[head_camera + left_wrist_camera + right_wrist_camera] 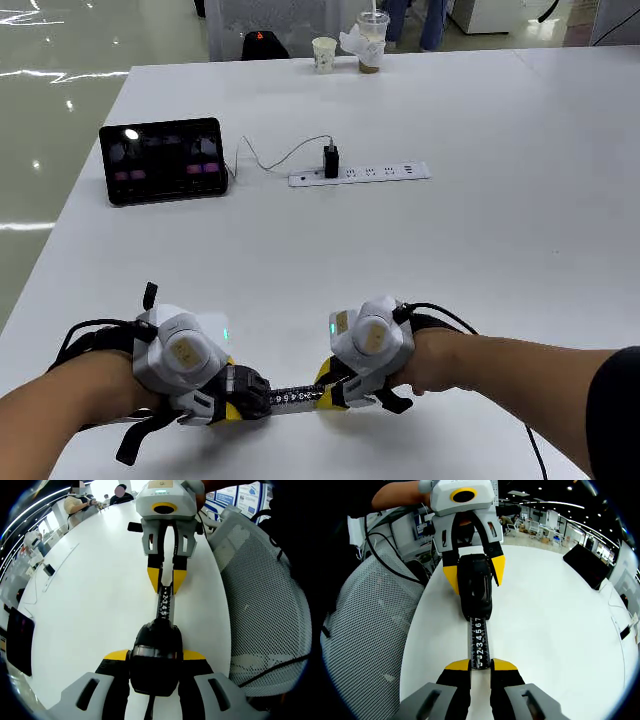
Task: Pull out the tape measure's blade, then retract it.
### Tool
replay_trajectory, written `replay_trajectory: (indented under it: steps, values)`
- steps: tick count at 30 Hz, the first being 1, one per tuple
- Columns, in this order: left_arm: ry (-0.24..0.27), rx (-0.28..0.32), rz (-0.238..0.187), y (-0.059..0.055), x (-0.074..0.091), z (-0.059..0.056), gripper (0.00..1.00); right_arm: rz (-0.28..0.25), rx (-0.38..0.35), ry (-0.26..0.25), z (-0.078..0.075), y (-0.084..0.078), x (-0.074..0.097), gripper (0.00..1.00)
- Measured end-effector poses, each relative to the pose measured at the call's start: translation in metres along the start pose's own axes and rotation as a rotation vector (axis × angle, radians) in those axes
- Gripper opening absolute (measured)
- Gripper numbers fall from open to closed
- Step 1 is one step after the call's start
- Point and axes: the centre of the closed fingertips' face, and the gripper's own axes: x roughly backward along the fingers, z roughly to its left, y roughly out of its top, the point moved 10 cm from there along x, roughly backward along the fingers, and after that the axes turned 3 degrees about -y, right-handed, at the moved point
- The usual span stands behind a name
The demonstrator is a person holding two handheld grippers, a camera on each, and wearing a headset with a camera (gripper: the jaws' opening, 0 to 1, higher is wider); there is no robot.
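The tape measure's black case (475, 585) is held clamped between the left gripper's (243, 398) jaws. From the case, the blade (478, 640) is drawn out to about the 7 mark, its tip pinched by the right gripper (480, 666). Whether the case rests on the white table (450, 250) cannot be confirmed.

A tablet (164, 160), power strip (360, 173) and paper cup (324, 53) rest on the white table (480, 220).

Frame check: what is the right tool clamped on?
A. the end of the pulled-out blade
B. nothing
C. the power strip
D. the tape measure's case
A: the right tool pinches the end of the blade, while the left tool holds the case.
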Motion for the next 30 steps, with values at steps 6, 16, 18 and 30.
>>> replay_trajectory:
  steps: [6, 16, 18, 30]
  values:
    - [-0.003, 0.001, -0.003, 0.000, 0.000, 0.000, 0.32, 0.001, -0.008, 0.000, -0.001, -0.003, 0.003, 0.11]
    - [-0.003, -0.001, -0.003, 0.000, 0.000, 0.000, 0.32, -0.004, -0.020, -0.001, -0.001, -0.009, 0.007, 0.11]
    - [-0.003, -0.001, -0.003, 0.000, 0.000, 0.000, 0.32, -0.003, -0.022, 0.000, -0.001, -0.010, 0.007, 0.11]
    - [-0.001, -0.002, -0.004, 0.000, 0.000, 0.000, 0.32, -0.007, -0.025, -0.001, -0.002, -0.015, 0.010, 0.11]
